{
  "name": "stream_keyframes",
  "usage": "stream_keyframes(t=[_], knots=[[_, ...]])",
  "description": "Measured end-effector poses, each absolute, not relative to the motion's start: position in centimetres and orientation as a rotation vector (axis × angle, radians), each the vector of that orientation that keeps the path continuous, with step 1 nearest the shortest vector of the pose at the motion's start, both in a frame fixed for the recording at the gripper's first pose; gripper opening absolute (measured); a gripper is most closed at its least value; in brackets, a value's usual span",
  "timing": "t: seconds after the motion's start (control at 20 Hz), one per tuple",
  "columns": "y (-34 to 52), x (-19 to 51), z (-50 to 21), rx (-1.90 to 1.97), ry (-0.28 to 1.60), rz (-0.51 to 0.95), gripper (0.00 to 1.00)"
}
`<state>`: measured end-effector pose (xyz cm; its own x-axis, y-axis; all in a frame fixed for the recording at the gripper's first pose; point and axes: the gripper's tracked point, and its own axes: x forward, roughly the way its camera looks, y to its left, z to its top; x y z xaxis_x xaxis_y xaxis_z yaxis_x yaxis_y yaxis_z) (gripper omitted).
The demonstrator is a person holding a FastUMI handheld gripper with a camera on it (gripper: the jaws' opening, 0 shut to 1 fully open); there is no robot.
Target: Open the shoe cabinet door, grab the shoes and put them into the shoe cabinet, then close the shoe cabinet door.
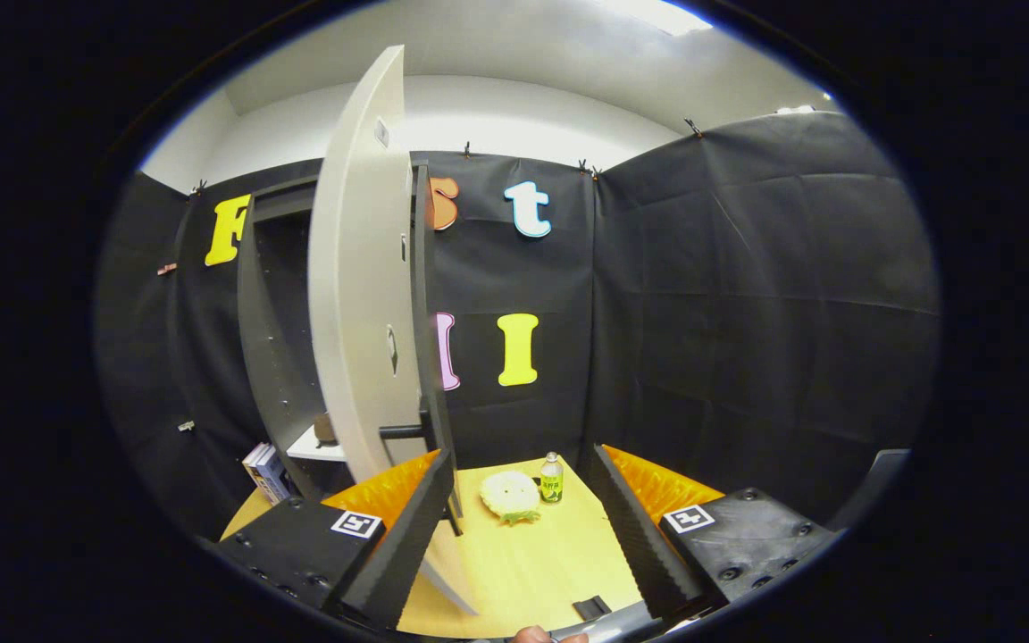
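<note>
A stack of books (pixel 266 471) is seen at far left, leaning on the table against the cabinet's base. The shoe cabinet (pixel 269 357) is a tall dark frame against the black cloth wall, its interior dark; a pale shelf (pixel 316 445) is visible low inside, with a small brown object (pixel 325 429) on it that cannot be identified for certain. The cabinet door (pixel 358 295) is swung open toward the camera, pale face shown, dark edge on its right side; a small oval cutout sits on the face and a dark handle (pixel 403 431) sticks out near the lower edge. The door's bottom corner is seen just beside the left finger (pixel 403 545); contact cannot be confirmed.

The gripper (pixel 523 527) is held spread wide, nothing pinched between the fingers; bare yellow tabletop (pixel 532 563) is seen in the gap. Square black-and-white markers are mounted on both finger bases.

Beyond the fingers, roughly midway between them, a pale round item with a green rim (pixel 511 496) lies on the table; its kind cannot be told. Just right of it a small clear bottle (pixel 551 478) with a green label stands upright, near but apart. The right finger (pixel 639 536) is free of everything. A fingertip of the person (pixel 532 634) shows at the very bottom.
</note>
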<state>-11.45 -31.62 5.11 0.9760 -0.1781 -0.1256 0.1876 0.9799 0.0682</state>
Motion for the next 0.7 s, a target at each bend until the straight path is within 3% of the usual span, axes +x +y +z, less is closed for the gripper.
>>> stream_keyframes(t=[0.7], knots=[[-24.3, -11.5, 4.9, 0.126, 0.137, -0.163, 0.98]])
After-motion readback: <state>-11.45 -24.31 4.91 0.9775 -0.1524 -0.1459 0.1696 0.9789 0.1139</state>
